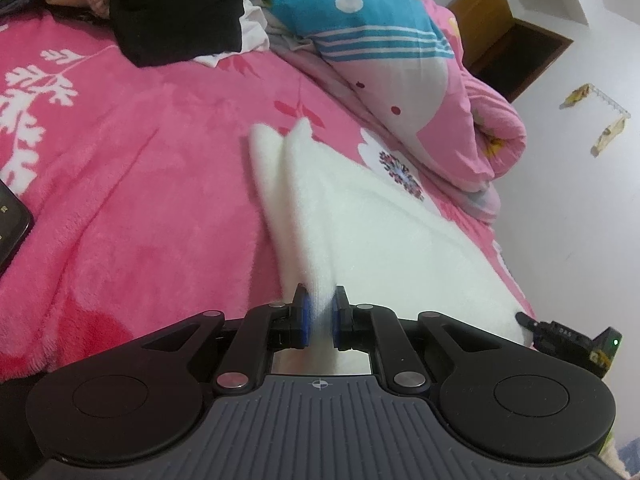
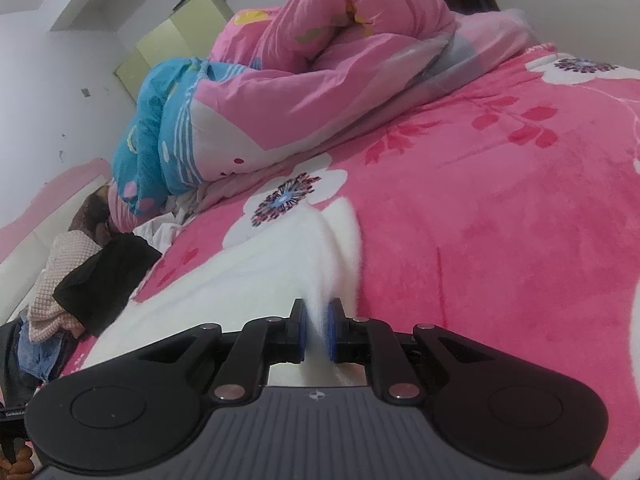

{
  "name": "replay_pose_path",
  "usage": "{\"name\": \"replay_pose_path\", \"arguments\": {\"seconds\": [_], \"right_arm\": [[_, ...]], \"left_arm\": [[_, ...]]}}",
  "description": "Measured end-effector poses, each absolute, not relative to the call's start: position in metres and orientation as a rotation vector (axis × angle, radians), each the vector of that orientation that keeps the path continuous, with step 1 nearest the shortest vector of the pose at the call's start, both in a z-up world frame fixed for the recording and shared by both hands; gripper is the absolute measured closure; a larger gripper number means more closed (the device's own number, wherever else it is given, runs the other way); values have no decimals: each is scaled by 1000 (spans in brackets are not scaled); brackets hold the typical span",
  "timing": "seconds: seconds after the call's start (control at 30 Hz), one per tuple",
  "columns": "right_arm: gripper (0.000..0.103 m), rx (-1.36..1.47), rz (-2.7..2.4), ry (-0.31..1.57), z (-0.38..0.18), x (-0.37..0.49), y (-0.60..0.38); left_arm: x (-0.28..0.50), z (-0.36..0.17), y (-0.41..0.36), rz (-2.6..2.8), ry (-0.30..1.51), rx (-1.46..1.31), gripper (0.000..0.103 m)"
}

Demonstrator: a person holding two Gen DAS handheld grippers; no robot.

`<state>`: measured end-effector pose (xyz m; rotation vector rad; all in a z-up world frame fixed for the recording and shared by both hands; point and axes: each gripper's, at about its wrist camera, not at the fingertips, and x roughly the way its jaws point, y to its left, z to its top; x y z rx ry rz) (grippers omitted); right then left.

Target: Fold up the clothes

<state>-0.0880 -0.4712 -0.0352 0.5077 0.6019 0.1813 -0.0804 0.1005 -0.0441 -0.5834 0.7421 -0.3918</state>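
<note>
A white fluffy garment lies on the pink floral bedspread. My left gripper is shut on its near edge, the cloth pinched between the blue pads and rising in a fold toward a far corner. In the right wrist view the same white garment stretches away to the left, and my right gripper is shut on another part of its edge, cloth squeezed between the pads. The right gripper's body shows at the right edge of the left wrist view.
A rolled pink and blue quilt lies along the wall side of the bed. A pile of clothes with a black garment sits at the head end. A dark phone lies at the left.
</note>
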Motion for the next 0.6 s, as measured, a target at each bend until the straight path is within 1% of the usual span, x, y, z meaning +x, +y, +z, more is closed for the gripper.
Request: {"name": "replay_pose_path", "arguments": {"seconds": [0.03,0.1,0.13,0.17,0.2,0.33,0.4,0.5,0.6], "right_arm": [[91,509,172,613,-36,-87,-471],[83,519,151,635,-39,-87,-472],[81,529,137,638,-38,-88,-474],[76,541,121,638,-37,-89,-476],[75,545,104,629,-34,-91,-478],[74,422,105,563,0,-88,-464],[74,338,122,530,20,-83,-451],[74,163,270,516,47,-45,-400],[74,-34,454,537,60,1,-328]], "left_arm": [[-80,-45,101,-393,745,-584,93],[-80,-43,102,-390,748,-578,89],[-81,-41,103,-385,745,-562,88],[-83,-37,103,-374,735,-536,84],[-85,-32,103,-358,718,-505,81],[-90,-8,104,-330,608,-429,80],[-82,2,100,-353,560,-412,76],[-54,9,83,-371,539,-387,75],[-14,10,64,-317,554,-328,75]]}}
